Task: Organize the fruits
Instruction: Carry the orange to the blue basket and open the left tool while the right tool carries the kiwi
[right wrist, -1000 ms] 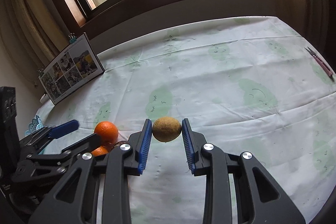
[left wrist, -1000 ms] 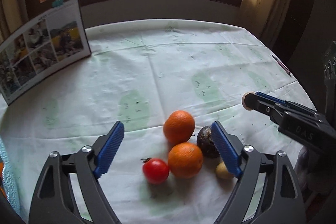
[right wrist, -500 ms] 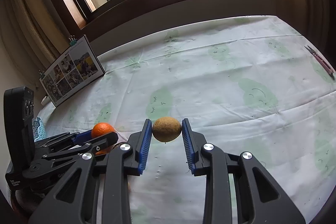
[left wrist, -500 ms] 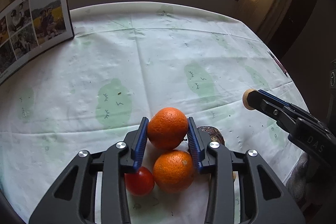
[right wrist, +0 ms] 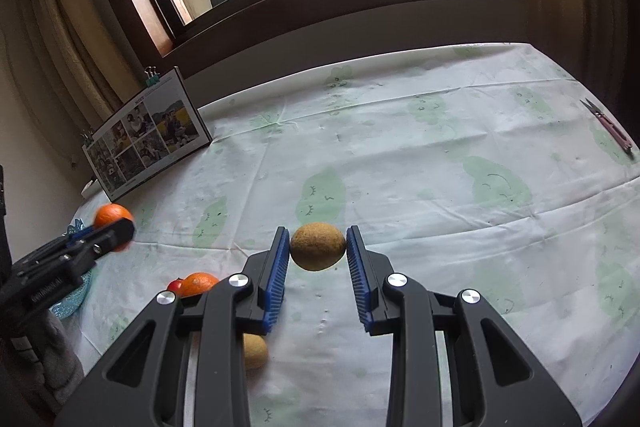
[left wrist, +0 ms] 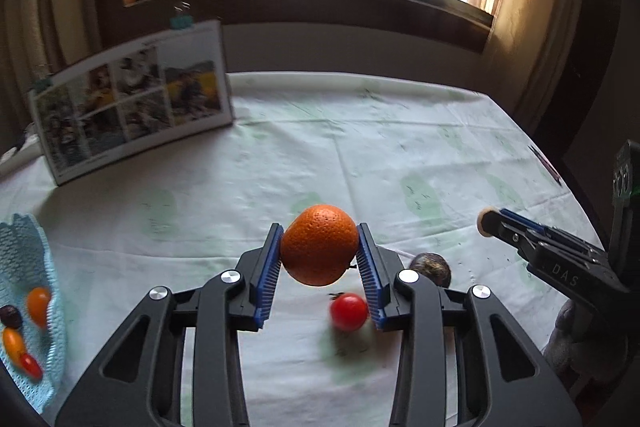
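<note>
Left tongs [left wrist: 319, 259]: I have them clamped on the orange [left wrist: 319, 245], above the tomato [left wrist: 349, 311].
Right tongs [right wrist: 318, 259]: clamped on my kiwi [right wrist: 317, 246].

My left gripper [left wrist: 319, 259] holds an orange [left wrist: 319, 245] aloft; my right [right wrist: 318, 255] clamps a brown kiwi [right wrist: 317, 246]. A tomato [left wrist: 349, 311] lies below.
</note>
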